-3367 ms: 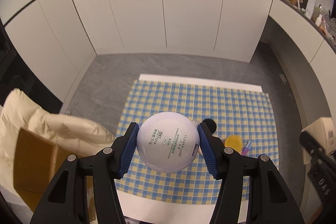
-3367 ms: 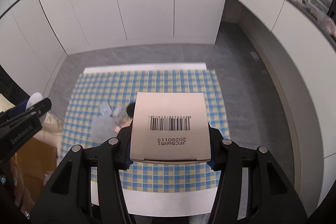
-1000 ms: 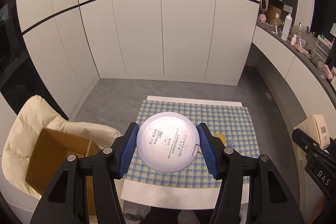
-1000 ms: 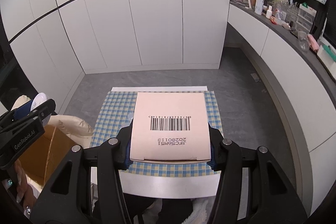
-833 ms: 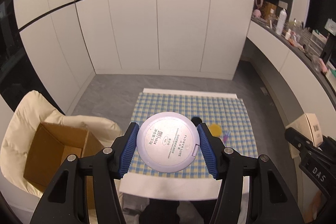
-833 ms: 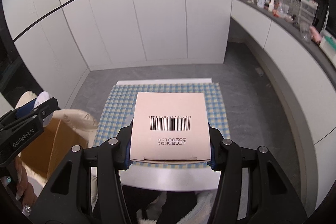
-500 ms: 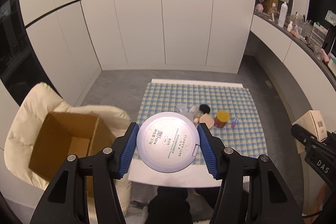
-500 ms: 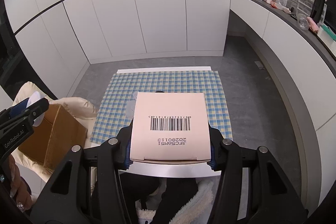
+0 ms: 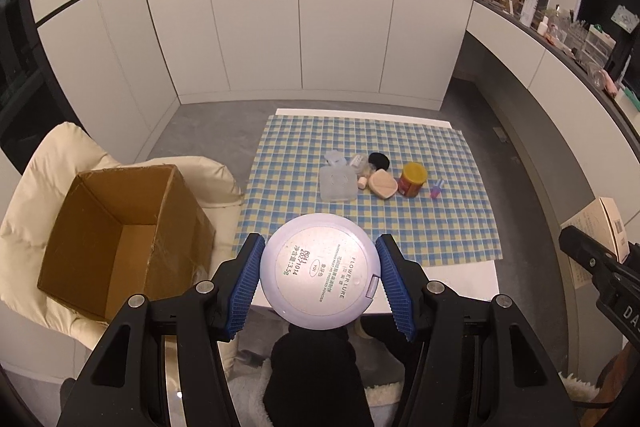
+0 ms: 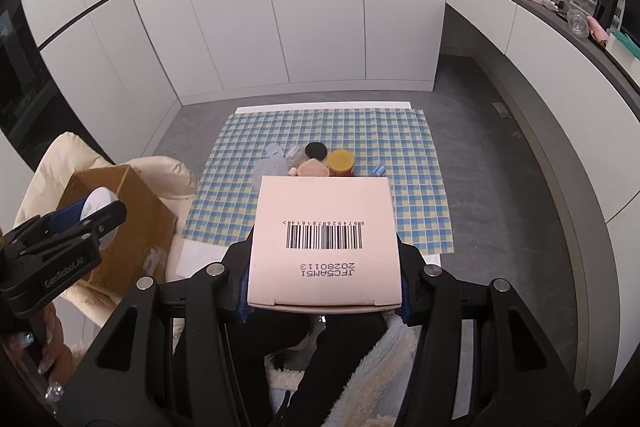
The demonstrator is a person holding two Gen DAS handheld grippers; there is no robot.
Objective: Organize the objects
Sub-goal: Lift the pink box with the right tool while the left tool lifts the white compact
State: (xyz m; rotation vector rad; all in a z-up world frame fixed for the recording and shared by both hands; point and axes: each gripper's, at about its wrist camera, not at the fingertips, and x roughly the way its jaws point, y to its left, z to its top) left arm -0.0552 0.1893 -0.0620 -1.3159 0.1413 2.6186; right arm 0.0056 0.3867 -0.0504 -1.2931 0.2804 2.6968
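- The table [image 9: 460,273] wears a blue-and-yellow checked cloth [image 9: 440,227], with a white strip bare at its near edge.
- A cream padded chair [image 9: 44,163] stands left of the table and carries an open cardboard box [image 9: 120,223]; the box's inside looks bare as far as can be seen.
- The left gripper [image 9: 319,277] hangs in the air above the table's near edge, its jaws partly apart and clamped on a round lilac powder compact [image 9: 320,271], printed underside facing the camera, the blue ribbed pads [image 9: 245,285] pressing its left and right rim.
- The right gripper [image 10: 323,283] has its jaws drawn close on a flat pink box [image 10: 324,239], barcode side up, gripped by its two side edges above the table's front.
- A cluster of small things sits mid-cloth: a clear plastic case [image 9: 337,183], a yellow-lidded jar [image 9: 412,179], a peach compact [image 9: 383,185], a black round puff [image 9: 379,159] and a tiny pink-and-blue bottle [image 9: 437,188].
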